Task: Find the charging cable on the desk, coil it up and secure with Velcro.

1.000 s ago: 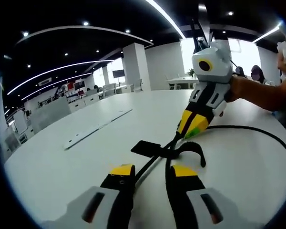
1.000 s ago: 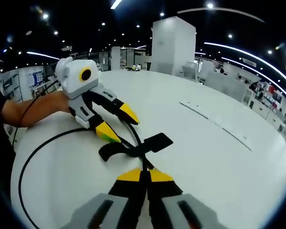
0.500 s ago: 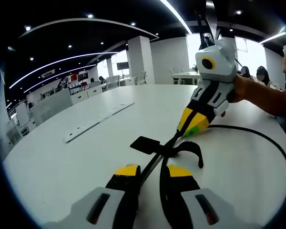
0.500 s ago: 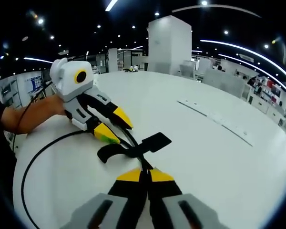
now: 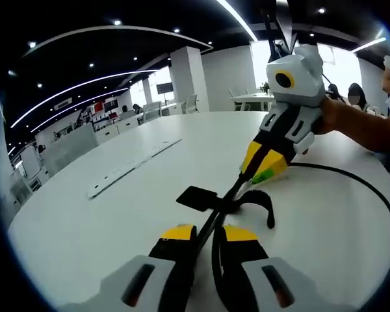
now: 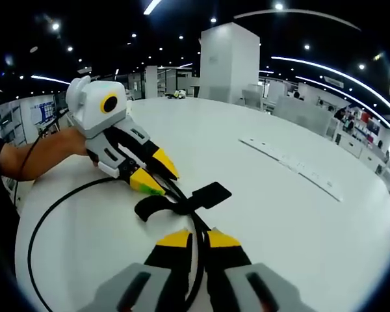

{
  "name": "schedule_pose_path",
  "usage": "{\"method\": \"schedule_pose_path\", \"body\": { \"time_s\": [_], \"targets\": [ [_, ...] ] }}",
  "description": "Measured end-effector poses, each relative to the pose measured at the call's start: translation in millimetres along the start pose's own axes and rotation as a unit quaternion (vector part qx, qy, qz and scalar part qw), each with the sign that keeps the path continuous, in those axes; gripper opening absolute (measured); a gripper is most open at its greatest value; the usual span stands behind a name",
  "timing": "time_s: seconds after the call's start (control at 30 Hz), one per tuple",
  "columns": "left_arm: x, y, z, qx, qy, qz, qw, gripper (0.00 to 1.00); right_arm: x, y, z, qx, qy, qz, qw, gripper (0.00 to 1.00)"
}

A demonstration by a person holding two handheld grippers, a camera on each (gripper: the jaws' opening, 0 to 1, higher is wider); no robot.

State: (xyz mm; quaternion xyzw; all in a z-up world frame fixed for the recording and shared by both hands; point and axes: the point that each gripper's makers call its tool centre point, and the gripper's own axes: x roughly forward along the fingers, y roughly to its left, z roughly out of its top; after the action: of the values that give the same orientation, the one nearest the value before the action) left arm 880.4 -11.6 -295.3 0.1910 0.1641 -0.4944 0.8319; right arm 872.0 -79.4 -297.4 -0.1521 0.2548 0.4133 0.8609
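The black charging cable (image 5: 351,179) lies on the round white desk (image 5: 104,221), with one wide loop running along the right edge of the left gripper view and along the left edge of the right gripper view. Its two strands come together in the centre, where the black Velcro strap (image 6: 182,200) sits on the cable with both flaps spread flat and not yet wrapped. I think both tools hold the strands near this strap so that the coil keeps its shape while the strap gets closed.

The left gripper (image 5: 207,233) rises from the bottom of its view; its yellow-tipped jaws stand only slightly apart with the cable passing between them, so it seems to pinch the cable. The right gripper (image 6: 194,239) shows a narrow gap at its tips, the cable running through it, and looks loosely closed around the cable.
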Motion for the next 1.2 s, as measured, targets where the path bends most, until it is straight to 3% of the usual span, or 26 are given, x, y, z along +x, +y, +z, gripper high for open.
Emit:
{"method": "schedule_pose_path", "body": {
  "time_s": [0.3, 0.47, 0.67, 1.13, 1.2],
  "targets": [
    [1, 0.9, 1.4, 0.010, -0.004, 0.000, 0.9999, 0.13, -5, -8, 0.6, -0.001, -0.008, -0.013, 0.9999, 0.13],
    [1, 1.1, 1.8, 0.012, 0.000, -0.003, 0.9999, 0.13, -11, -8, 7.9, -0.039, -0.019, -0.030, 0.9986, 0.16],
    [3, 2.2, 1.7, 0.002, 0.006, -0.007, 1.0000, 0.13, -17, 9, 16.9, -0.045, -0.039, -0.021, 0.9980, 0.17],
    [2, 2.1, -0.1, -0.028, 0.015, -0.004, 0.9995, 0.13, 9, 28, 10.8, -0.119, -0.017, 0.001, 0.9927, 0.13],
    [2, 2.0, -0.2, -0.029, 0.015, -0.004, 0.9995, 0.13, 13, 30, 13.2, -0.149, -0.019, -0.004, 0.9887, 0.13]
  ]
}}
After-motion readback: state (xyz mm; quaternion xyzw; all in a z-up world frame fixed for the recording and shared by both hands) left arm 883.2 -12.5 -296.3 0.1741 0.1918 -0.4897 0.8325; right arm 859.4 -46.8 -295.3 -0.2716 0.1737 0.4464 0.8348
